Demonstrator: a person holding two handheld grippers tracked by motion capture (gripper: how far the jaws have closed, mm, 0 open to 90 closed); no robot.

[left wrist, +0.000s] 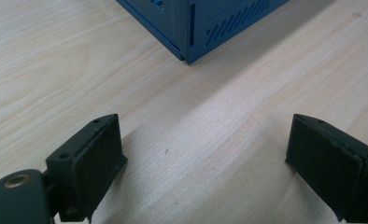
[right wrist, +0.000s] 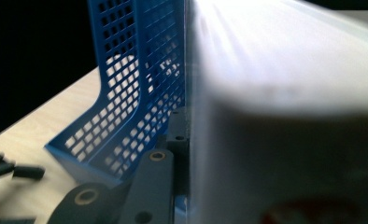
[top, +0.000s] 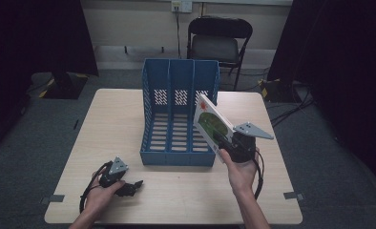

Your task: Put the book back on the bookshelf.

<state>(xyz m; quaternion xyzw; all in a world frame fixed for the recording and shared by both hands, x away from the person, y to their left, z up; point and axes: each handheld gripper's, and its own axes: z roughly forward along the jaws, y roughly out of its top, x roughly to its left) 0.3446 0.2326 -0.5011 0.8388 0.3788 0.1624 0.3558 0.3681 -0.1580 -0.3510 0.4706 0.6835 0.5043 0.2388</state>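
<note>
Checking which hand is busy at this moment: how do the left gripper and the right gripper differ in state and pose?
The left gripper is open with nothing between its jaws; the right gripper is shut on a white book with a green cover picture. The left gripper sits low at the table in front of the blue file rack; the right gripper is raised at the rack's right side, holding the book tilted. Both are hand-held, with black jaws and a grey plate on top.

Grey carpet floor (top: 43, 138), black folding chair (top: 218, 40) by pale wall (top: 129, 21), dark curtains (top: 38, 38).
</note>
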